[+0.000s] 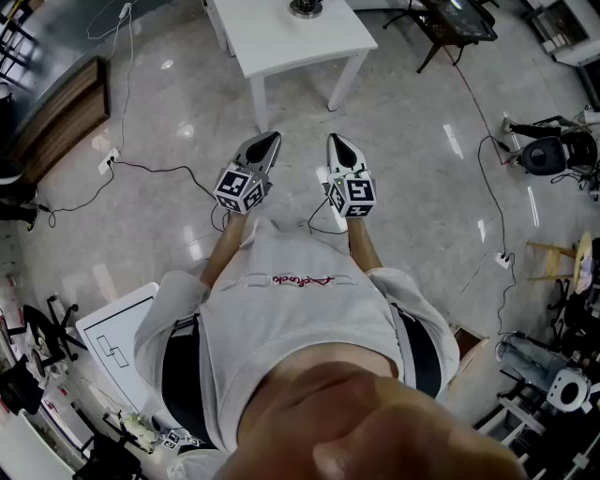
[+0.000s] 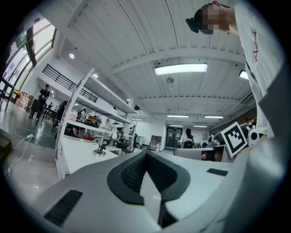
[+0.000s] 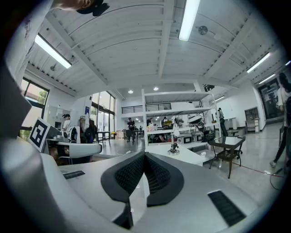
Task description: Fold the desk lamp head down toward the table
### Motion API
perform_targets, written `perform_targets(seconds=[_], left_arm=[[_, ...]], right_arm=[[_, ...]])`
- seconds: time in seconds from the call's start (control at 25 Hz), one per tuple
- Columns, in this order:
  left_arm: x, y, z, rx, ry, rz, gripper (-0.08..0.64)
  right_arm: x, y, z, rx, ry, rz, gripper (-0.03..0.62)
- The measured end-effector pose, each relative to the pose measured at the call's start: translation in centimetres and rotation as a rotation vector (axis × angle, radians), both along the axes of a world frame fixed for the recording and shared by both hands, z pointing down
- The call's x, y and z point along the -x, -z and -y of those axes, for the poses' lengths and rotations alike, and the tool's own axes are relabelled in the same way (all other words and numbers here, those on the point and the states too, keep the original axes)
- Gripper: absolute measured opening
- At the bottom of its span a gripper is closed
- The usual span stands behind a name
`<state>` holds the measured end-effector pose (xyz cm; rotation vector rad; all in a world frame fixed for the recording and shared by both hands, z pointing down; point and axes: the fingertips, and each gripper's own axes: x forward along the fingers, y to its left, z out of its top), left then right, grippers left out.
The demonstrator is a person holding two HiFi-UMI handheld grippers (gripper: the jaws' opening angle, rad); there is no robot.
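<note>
The small metal desk lamp point(image 1: 306, 8) with a round base stands at the far edge of a white rectangular table point(image 1: 281, 42), at twelve o'clock from both tools in the head view and well apart from them. The person, in a pale grey sweatshirt point(image 1: 300, 309), holds the left gripper point(image 1: 270, 141) and the right gripper point(image 1: 336, 142) level, side by side, both pointing towards that table.

In the left gripper view the grey, black-padded jaws are clenched tip to tip with nothing between them point(image 2: 146, 153). The desk lamp point(image 2: 99, 147) sits at about ten o'clock from the tips, small on the white table point(image 2: 77, 154). In the right gripper view the jaws are likewise pressed together and empty point(image 3: 144, 154). Here the desk lamp point(image 3: 173, 143) rises at about one o'clock from the tips, on the white table point(image 3: 193, 157). It is too small in every view to tell how its head is angled.

Between the gripper tips and the table lies a stretch of glossy pale stone floor point(image 1: 187, 94), and the table's near legs point(image 1: 258, 103) stand just ahead of the left gripper. A thin black cable point(image 1: 159, 170) runs over the floor at nine o'clock from the left gripper. A long brown wooden bench point(image 1: 70, 117) lies further out at ten o'clock. A dark glass-topped table with a black frame point(image 1: 459, 19) stands at one o'clock from the right gripper.
</note>
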<state>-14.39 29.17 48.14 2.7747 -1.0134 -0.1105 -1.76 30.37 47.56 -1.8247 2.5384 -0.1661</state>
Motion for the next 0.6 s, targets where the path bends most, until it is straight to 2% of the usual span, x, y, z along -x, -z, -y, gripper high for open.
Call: perform_targets(seconds=[0.44, 0.6], left_arm=[[-1.1, 0.0, 1.0, -0.005, 0.019, 0.01, 0.025], [-1.4, 0.0, 1.0, -0.007, 0.033, 0.016, 0.025]], right_arm=[[-1.5, -0.3, 1.4, -0.016, 0.009, 0.015, 0.02], [-1.8, -0.9, 1.7, 0.0, 0.009, -0.021, 0.021]])
